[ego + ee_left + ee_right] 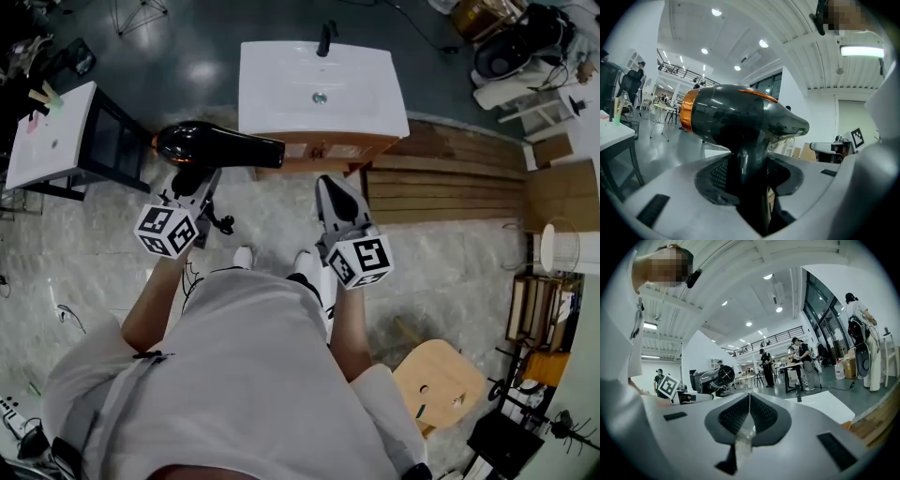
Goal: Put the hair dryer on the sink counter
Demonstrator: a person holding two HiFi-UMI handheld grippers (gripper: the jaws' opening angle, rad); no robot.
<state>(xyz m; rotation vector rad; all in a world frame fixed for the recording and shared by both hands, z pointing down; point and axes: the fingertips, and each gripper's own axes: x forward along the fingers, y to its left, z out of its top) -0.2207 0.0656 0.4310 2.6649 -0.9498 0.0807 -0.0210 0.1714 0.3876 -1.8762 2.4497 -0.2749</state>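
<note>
White on top and dark in the frame, a small stand point(52, 131) sits at the far left of the floor. Next comes the hair dryer point(211, 145), glossy black with an orange ring at its rear end. It is up in the air over the floor, not on anything, and lies crosswise with the ring to the left and the nozzle to the right. The nozzle tip reaches the front left corner of the white sink bench point(361, 103) as the head view shows it.

The left tongs point(192, 187) are clenched on the dryer's handle. In the left gripper view the handle point(750, 178) runs down between the two jaws, and the dryer's body point(740, 117) sits just past their tips (tilted a little, nozzle lower).

The bench has a dark tap point(325, 39) at its far edge. The right tongs point(333, 192) hover just before its front edge, jaws pressed together on nothing point(749, 413). A wooden stool point(441, 380) stands at the lower right.
</note>
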